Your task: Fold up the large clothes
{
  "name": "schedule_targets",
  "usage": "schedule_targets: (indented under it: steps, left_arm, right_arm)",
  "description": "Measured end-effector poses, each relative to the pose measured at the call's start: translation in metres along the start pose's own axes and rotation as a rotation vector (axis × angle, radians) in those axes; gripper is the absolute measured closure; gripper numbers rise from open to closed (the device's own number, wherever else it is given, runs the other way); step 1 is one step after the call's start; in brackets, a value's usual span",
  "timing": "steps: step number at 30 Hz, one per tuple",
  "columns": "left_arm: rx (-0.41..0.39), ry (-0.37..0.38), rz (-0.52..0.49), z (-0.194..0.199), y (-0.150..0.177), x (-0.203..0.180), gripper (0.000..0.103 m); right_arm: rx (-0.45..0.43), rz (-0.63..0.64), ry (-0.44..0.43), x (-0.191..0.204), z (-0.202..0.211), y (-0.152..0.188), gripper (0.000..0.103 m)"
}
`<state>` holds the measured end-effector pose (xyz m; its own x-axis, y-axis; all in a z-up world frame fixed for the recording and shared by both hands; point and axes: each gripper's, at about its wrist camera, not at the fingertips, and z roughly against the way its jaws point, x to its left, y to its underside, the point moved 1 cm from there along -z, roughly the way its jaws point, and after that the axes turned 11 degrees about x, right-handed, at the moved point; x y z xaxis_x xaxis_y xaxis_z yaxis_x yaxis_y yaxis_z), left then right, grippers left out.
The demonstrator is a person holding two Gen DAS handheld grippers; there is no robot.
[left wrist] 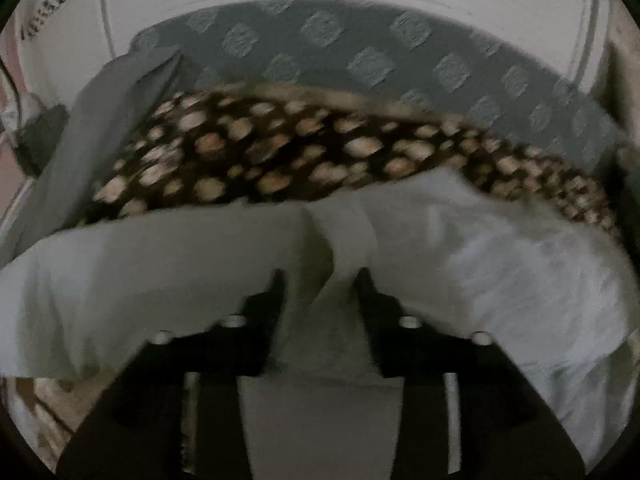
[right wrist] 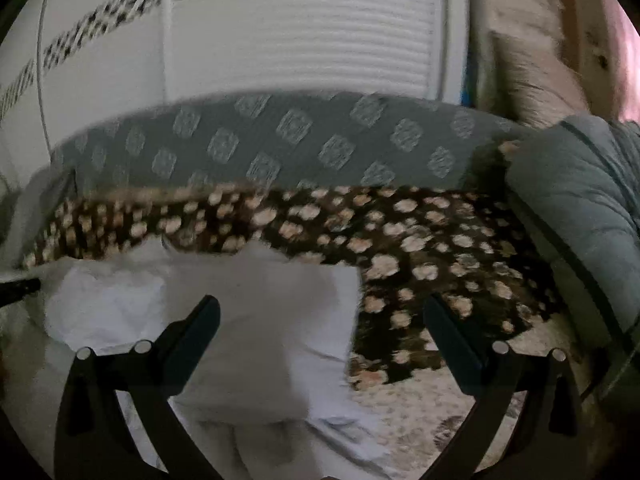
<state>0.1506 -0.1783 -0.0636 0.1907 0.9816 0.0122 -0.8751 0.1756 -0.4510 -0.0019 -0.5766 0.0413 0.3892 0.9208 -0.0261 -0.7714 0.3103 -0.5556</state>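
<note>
A large white garment lies across a brown spotted blanket on the bed. My left gripper is shut on a bunched fold of the white garment, cloth pinched between its black fingers. In the right wrist view the white garment lies partly folded under my right gripper, which is open wide and empty just above it. The spotted blanket spreads to the right of the garment.
A grey patterned bedspread covers the far side of the bed, with a white wall behind. A grey cushion sits at the right, a grey cloth at the left. The left gripper's tip shows at the left edge.
</note>
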Motion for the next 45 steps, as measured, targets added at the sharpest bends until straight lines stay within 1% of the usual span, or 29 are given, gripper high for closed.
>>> schedule_targets:
  steps: [1,2,4,6,7,8,10,12,13,14,17,18,19,21,24,27,29,31,32,35,36,37,39,40,41,42,43,44,45]
  left_arm:
    - [-0.014,-0.007,0.039,0.0,0.006,0.012,0.026]
    - [-0.047,-0.004,0.1,0.005,0.011,0.026,0.017]
    - [-0.105,0.011,0.187,0.017,0.016,0.043,0.016]
    - [-0.149,0.037,0.205,0.027,0.015,0.045,0.014]
    - [-0.159,0.04,0.188,0.03,0.015,0.043,0.012]
    - [-0.172,0.04,0.143,0.033,0.011,0.031,0.01]
    - [-0.191,0.051,0.051,0.035,0.007,0.005,0.007]
    - [-0.194,0.062,-0.008,0.029,-0.001,-0.023,0.005]
    - [-0.178,0.059,-0.022,0.022,-0.006,-0.032,0.005]
    - [-0.141,0.053,-0.039,0.01,-0.008,-0.04,0.005]
    - [0.06,0.016,-0.085,-0.047,-0.003,-0.052,0.003]
    - [0.135,0.048,-0.07,-0.072,0.004,-0.046,0.003]
    - [0.162,0.072,-0.042,-0.081,0.009,-0.039,0.003]
    - [0.178,0.093,-0.012,-0.082,0.011,-0.031,0.003]
    - [0.15,0.114,-0.012,-0.069,0.012,-0.025,0.003]
    - [0.081,0.186,0.065,-0.034,0.02,0.012,0.003]
    - [0.033,0.176,0.107,-0.01,0.026,0.04,0.003]
    - [-0.035,0.106,0.146,0.019,0.036,0.083,0.003]
    - [-0.052,0.071,0.158,0.026,0.039,0.096,0.003]
    - [-0.111,-0.098,0.226,0.048,0.061,0.167,0.003]
    - [-0.128,-0.133,0.252,0.053,0.069,0.188,0.003]
    - [-0.154,-0.196,0.294,0.059,0.082,0.219,0.003]
    - [-0.169,-0.286,0.353,0.063,0.098,0.261,0.003]
    - [-0.162,-0.326,0.433,0.063,0.112,0.29,0.003]
    - [-0.153,-0.323,0.537,0.063,0.124,0.318,0.003]
    - [-0.151,-0.3,0.622,0.065,0.132,0.343,0.003]
    - [-0.158,-0.263,0.745,0.064,0.147,0.369,0.003]
    - [-0.149,-0.262,0.821,0.061,0.157,0.388,0.003]
    - [-0.109,-0.305,0.846,0.055,0.163,0.399,0.003]
  right_arm:
    - [0.027,0.014,-0.004,0.009,-0.011,0.001,0.002]
    - [0.032,0.018,-0.012,0.014,-0.014,0.003,0.002]
    - [-0.022,0.018,-0.037,0.029,-0.008,0.005,0.002]
    - [-0.06,0.066,-0.044,0.045,0.0,0.003,0.002]
    - [-0.067,0.098,-0.046,0.053,0.0,0.003,0.002]
    - [-0.064,0.116,-0.05,0.059,-0.001,0.004,0.002]
    - [-0.021,0.139,-0.072,0.069,-0.016,0.008,0.002]
    - [0.032,0.113,-0.095,0.071,-0.033,0.014,0.002]
    - [0.05,0.081,-0.106,0.07,-0.041,0.018,0.002]
    - [0.065,0.066,-0.112,0.07,-0.046,0.021,0.002]
    - [0.193,0.114,-0.078,0.076,-0.08,0.033,0.001]
    - [0.245,0.135,-0.09,0.078,-0.094,0.041,0.001]
    - [0.26,0.134,-0.103,0.078,-0.101,0.046,0.001]
    - [0.267,0.149,-0.082,0.082,-0.109,0.053,0.001]
    - [0.272,0.151,-0.075,0.083,-0.11,0.056,0.001]
    - [0.26,0.115,-0.104,0.075,-0.1,0.051,0.002]
    - [0.237,0.078,-0.11,0.068,-0.087,0.042,0.002]
    - [0.175,0.044,-0.123,0.061,-0.064,0.031,0.002]
    - [0.153,0.036,-0.125,0.058,-0.055,0.027,0.002]
    - [0.073,0.01,-0.13,0.045,-0.019,0.016,0.002]
    - [0.061,0.0,-0.132,0.042,-0.012,0.014,0.002]
    - [0.047,-0.014,-0.134,0.036,-0.002,0.013,0.002]
    - [0.036,-0.036,-0.142,0.026,0.011,0.014,0.002]
    - [0.032,-0.046,-0.147,0.022,0.017,0.014,0.002]
    - [0.029,-0.052,-0.149,0.018,0.021,0.014,0.002]
    - [0.026,-0.059,-0.149,0.014,0.026,0.015,0.002]
    - [0.025,-0.062,-0.146,0.01,0.03,0.016,0.002]
    - [0.021,-0.066,-0.141,0.006,0.035,0.016,0.002]
    - [0.017,-0.068,-0.139,0.004,0.039,0.017,0.002]
